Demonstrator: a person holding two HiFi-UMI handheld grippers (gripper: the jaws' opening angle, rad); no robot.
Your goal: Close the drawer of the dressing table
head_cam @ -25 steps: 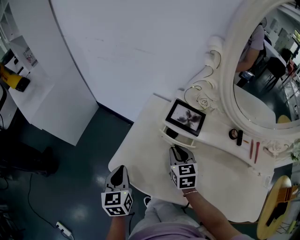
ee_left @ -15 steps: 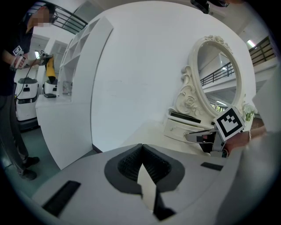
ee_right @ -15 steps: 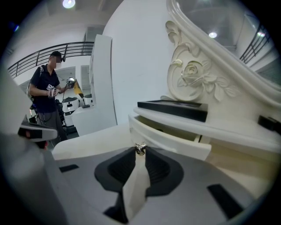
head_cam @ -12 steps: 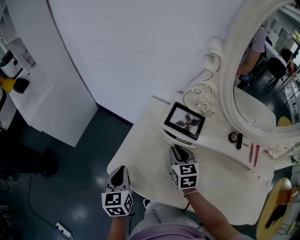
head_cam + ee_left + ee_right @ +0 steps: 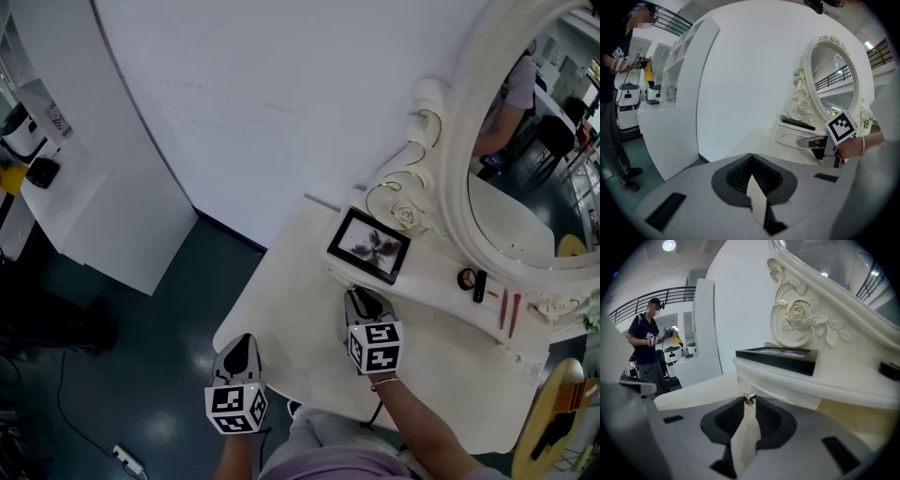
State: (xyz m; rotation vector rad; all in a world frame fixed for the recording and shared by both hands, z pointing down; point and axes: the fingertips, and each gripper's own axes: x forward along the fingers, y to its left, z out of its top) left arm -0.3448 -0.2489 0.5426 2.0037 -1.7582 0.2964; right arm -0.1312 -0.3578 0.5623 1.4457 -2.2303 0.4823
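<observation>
Our right claw [image 5: 361, 295] reaches to the drawer [image 5: 787, 392] and pinches its small metal knob [image 5: 749, 398] between the pad tips; the jaws have just eased apart a little, yet the knob stays between them. The drawer sits under the shelf [image 5: 441, 281] that carries the black frame [image 5: 368, 246], at the foot of the mirror [image 5: 525, 169]. Its front looks about flush; we cannot tell if it is fully in. Our left claw [image 5: 239, 342] hangs off the counter's [image 5: 291, 319] near edge, closed on nothing.
</observation>
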